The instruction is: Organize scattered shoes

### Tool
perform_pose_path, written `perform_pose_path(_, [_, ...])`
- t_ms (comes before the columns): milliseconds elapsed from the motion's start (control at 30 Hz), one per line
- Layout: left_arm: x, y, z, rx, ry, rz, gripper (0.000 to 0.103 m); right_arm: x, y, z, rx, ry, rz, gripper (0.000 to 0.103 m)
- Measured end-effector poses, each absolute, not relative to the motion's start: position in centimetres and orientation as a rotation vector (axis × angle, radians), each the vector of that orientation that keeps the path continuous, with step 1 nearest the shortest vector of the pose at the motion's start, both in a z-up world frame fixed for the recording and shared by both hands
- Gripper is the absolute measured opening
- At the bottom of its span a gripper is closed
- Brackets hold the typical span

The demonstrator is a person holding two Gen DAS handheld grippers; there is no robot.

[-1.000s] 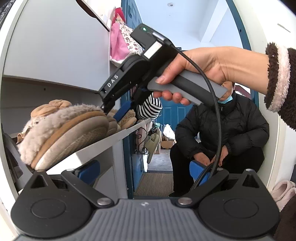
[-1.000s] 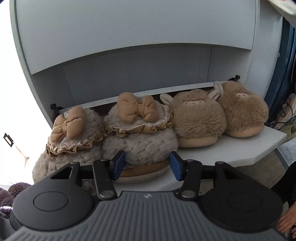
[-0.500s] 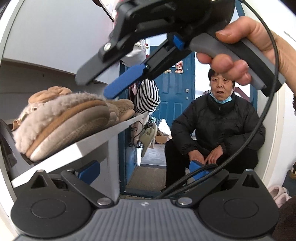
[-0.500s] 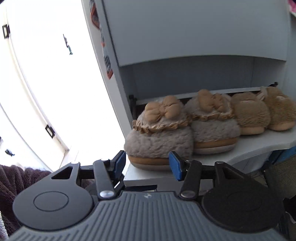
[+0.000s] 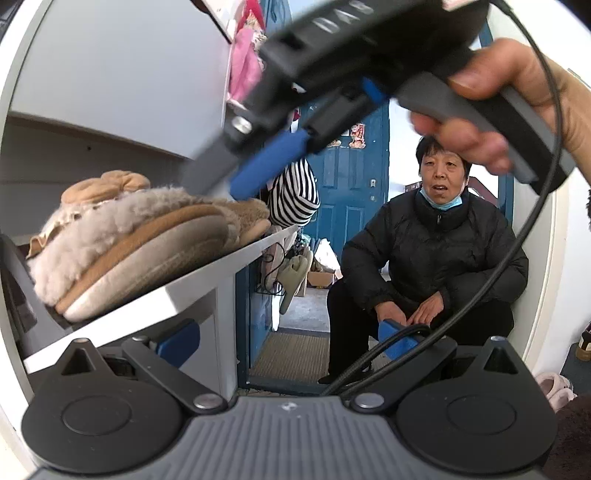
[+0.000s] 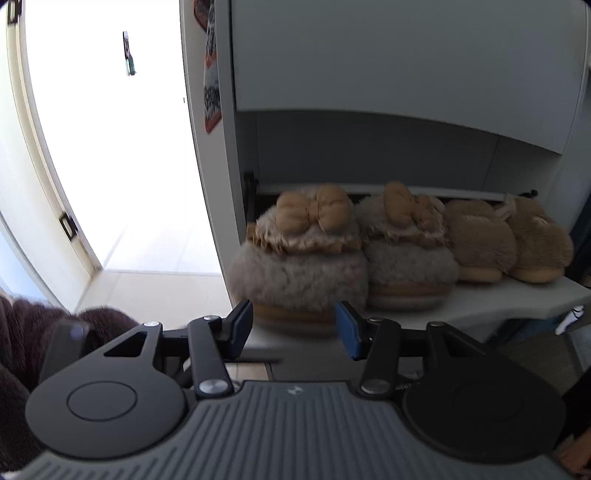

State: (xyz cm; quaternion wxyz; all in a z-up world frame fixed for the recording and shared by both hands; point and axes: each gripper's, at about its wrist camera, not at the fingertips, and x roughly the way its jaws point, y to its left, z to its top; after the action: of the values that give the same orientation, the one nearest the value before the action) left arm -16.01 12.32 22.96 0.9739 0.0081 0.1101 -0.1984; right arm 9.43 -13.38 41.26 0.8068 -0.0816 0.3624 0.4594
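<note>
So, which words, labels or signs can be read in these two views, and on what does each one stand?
"DAS": on the black housing of the right gripper, in the left wrist view.
Red decorations on the blue door: too small to read.
Sticker on the cabinet's side wall: blurred, unreadable.
No other text is visible.

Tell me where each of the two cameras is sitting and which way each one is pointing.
Left wrist: on the left claw, low beside the shelf, looking along its front edge toward a blue door and a seated person; the right claw and hand cross overhead.
Right wrist: on the right claw, facing the shelf head-on, angled down; four slippers in a row.
Shared: the bow slipper at the shelf's end.
</note>
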Motion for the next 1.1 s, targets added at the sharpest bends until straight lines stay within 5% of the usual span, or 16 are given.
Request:
perform_pose_path(567, [-15.3, 11.8, 23.1, 0.016, 0.261, -0.395, 0.102, 12.7, -12.3, 39.3, -0.087, 0.836, 0.963, 0.050])
perform_pose_path(1100, [-11.5, 3.8, 22.4, 0.263, 0.272, -0.534, 0.102, 11.4, -35.4, 30.6, 0.515, 0.620, 0.637, 0.072])
